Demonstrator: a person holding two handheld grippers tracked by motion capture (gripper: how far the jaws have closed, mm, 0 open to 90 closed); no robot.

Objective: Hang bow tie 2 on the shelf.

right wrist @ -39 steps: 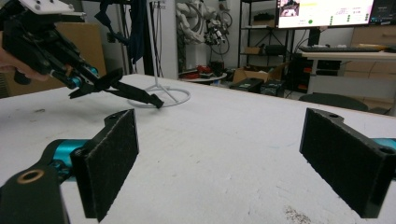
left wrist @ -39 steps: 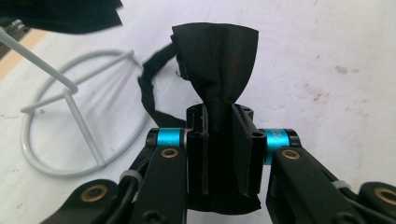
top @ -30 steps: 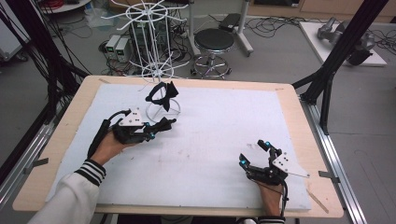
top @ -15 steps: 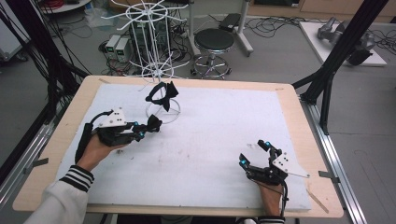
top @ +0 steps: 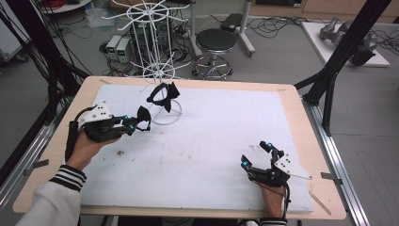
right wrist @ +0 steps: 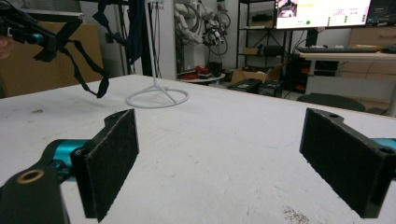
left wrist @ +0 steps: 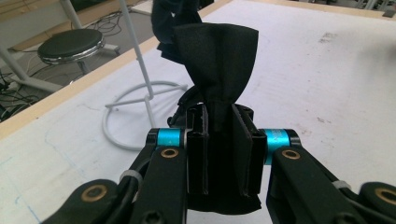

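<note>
My bench inventory: a wooden table with a white mat covering most of its top, faintly smudged. Beyond its far edge I count one black round stool on a chrome base, two small grey boxes on the floor to the far left among loose cables, and, far right, a white board on the floor carrying grey parts.

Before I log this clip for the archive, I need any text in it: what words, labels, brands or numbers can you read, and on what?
None can be read.
Monitor in the right gripper view: coloured boxes and text lines, too small and blurred to read.
Black bow tie held in the left gripper: no label showing.
White wire stand, table, right gripper: no markings to be seen.
</note>
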